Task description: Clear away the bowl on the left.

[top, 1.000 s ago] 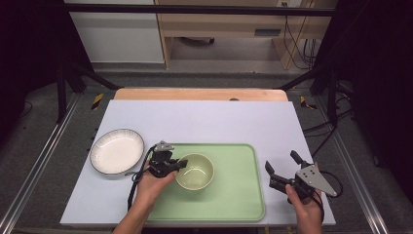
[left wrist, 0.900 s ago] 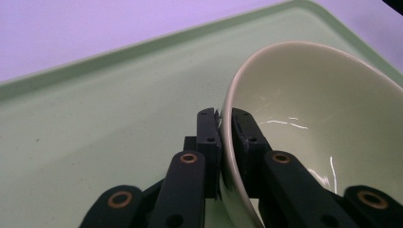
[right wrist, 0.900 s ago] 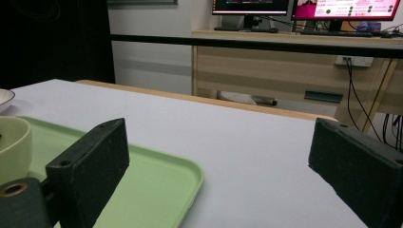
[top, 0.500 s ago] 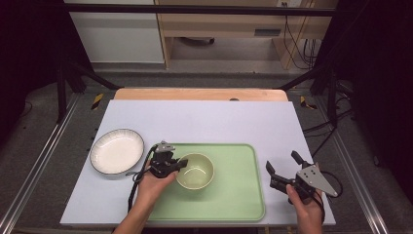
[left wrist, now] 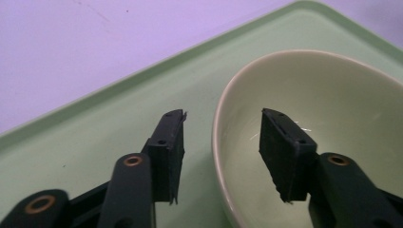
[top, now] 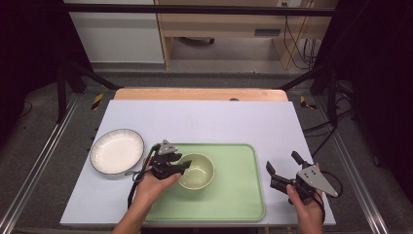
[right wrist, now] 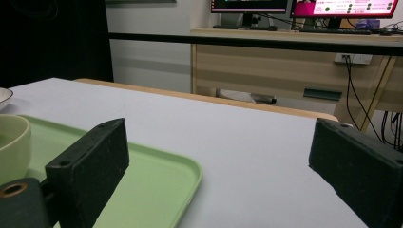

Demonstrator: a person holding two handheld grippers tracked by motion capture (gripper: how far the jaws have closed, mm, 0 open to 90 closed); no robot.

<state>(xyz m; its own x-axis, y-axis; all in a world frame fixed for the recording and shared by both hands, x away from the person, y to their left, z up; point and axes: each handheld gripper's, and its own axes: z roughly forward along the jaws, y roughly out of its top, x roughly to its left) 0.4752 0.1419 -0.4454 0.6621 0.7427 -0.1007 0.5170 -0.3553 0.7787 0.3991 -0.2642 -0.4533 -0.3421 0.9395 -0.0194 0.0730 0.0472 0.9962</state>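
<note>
White plate (top: 117, 151): it sits on the table left of the tray, near your left forearm; swing that elbow wide and you could knock it.
Left gripper (top: 181, 166): your jaws are parted and straddle the bowl's left rim, one pad outside and one inside, as the left gripper view shows; nothing is clamped yet.
Green bowl (top: 197, 171): it stands on the left part of the tray. Squeeze off-centre on that thin, curved wall and it may tip or slide right.
Bowl rim (left wrist: 219, 142): I cannot tell how deep the pads reach past it; a shallow bite could slip off on the lift.
Green tray (top: 243, 204): smooth, so the bowl could skate across it.
Right gripper (top: 285, 169): jaws wide apart, holding nothing, right of the tray, too far to steady the bowl.
</note>
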